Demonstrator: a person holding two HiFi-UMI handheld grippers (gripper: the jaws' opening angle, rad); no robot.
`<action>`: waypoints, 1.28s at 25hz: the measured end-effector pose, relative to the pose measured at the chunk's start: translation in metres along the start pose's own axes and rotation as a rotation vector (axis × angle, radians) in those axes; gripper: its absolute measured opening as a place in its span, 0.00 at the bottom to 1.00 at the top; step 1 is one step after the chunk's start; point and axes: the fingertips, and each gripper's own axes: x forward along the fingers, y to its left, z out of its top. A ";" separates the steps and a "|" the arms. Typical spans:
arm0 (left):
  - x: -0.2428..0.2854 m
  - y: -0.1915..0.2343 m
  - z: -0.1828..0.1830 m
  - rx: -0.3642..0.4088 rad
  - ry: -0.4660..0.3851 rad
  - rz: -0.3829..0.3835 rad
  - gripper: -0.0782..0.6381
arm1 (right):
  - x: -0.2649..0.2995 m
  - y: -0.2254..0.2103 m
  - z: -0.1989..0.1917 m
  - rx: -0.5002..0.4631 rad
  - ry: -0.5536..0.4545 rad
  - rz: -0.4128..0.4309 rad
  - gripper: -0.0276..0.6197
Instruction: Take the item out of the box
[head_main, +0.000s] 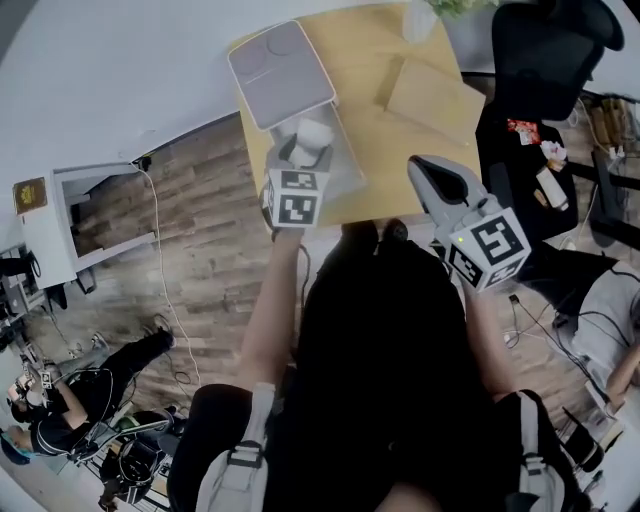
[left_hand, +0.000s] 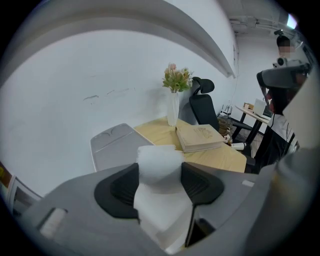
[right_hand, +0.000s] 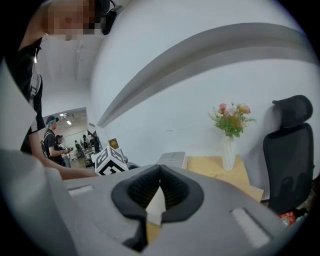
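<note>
A white, soft-looking item (left_hand: 159, 165) sits pinched between the black pads of my left gripper (left_hand: 160, 182), which is shut on it. In the head view this gripper (head_main: 298, 152) holds the white item (head_main: 312, 135) just above the near part of the grey box (head_main: 345, 170), whose flat grey lid (head_main: 280, 70) lies open at the table's far left. My right gripper (head_main: 427, 168) hovers over the table's near edge to the right of the box. In its own view the right gripper (right_hand: 159, 172) has its pads touching at the tips, with nothing between them.
On the wooden table (head_main: 380, 130) lie a flat tan book-like box (head_main: 435, 95) and a white vase of flowers (left_hand: 172, 107). A black office chair (head_main: 545, 60) stands at the right. Other people and cables are on the floor at the lower left.
</note>
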 end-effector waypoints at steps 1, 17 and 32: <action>-0.008 -0.003 0.005 -0.003 -0.015 0.006 0.49 | -0.004 0.000 0.002 0.000 -0.005 0.004 0.05; -0.118 -0.100 0.060 -0.048 -0.223 -0.018 0.49 | -0.082 -0.006 0.004 -0.054 -0.063 0.056 0.05; -0.175 -0.157 0.060 -0.095 -0.341 -0.053 0.49 | -0.131 0.015 -0.008 -0.105 -0.096 0.045 0.05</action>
